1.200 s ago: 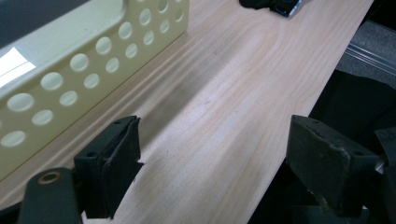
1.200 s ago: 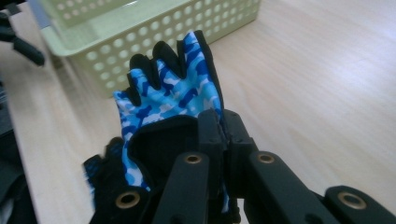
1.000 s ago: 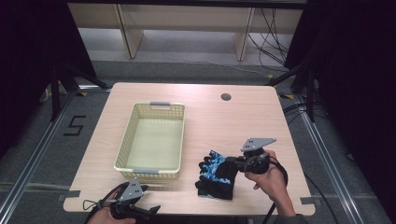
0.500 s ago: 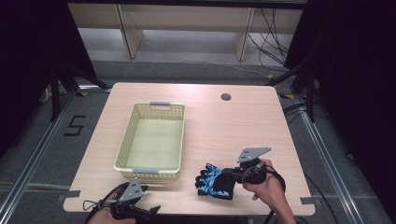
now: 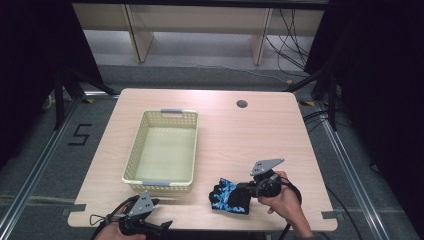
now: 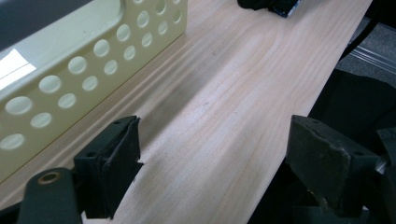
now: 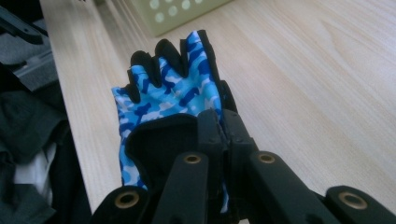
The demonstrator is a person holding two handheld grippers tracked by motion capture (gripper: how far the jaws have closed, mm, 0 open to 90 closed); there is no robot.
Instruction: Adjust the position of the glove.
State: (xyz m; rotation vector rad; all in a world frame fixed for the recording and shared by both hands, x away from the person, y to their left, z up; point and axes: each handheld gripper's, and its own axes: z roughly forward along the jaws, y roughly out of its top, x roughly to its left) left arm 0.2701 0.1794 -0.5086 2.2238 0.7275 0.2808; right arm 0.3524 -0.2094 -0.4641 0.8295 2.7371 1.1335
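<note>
So the desk [image 5: 250,130] is a light wood top with a small dark round hole [image 5: 242,104] near the far edge. A pale yellow basket [image 5: 131,160] with perforated walls sits left of centre. Near the front edge, just right of the basket, lies a blue camo glove [image 5: 227,196], and the right tool [image 5: 240,193] is clamped on its cuff end, with the person's hand [image 5: 282,202] behind it. The left tool [image 5: 159,226] hangs at the front left edge, apart from the basket. Floor's got a "5" mark [image 5: 80,135] on the left.
</note>
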